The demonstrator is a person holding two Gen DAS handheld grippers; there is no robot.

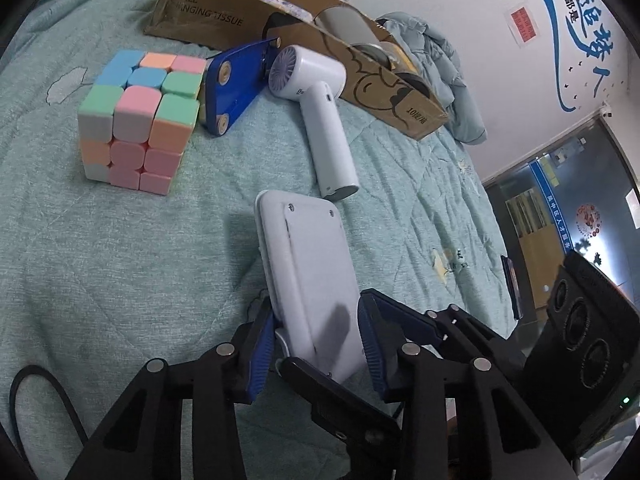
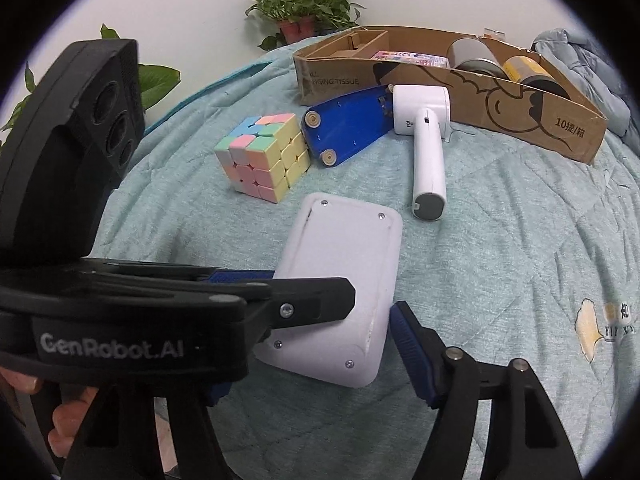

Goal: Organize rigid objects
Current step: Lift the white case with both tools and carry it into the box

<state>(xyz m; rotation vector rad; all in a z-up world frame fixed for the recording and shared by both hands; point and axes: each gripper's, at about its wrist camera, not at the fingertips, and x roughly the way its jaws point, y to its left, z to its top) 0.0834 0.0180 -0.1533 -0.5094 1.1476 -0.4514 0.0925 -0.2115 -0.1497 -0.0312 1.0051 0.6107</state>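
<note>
A white flat rectangular device (image 1: 316, 276) lies back side up on the green quilt; it also shows in the right wrist view (image 2: 340, 280). My left gripper (image 1: 316, 352) is shut on its near end, blue pads against both sides. In the right wrist view the left gripper crosses from the left over the device. My right gripper (image 2: 320, 344) is open around the device's near end; its right finger (image 2: 412, 348) stands just off the device's edge. Further back lie a pastel cube (image 1: 136, 120), a blue stapler (image 1: 236, 84) and a white handheld fan (image 1: 320, 120).
A long cardboard box (image 1: 312, 40) at the back holds cans, a wooden piece and a printed pack; it also shows in the right wrist view (image 2: 520, 120). A bunched grey-blue cloth (image 1: 440, 64) lies behind it. Potted plants (image 2: 304, 4) stand by the wall.
</note>
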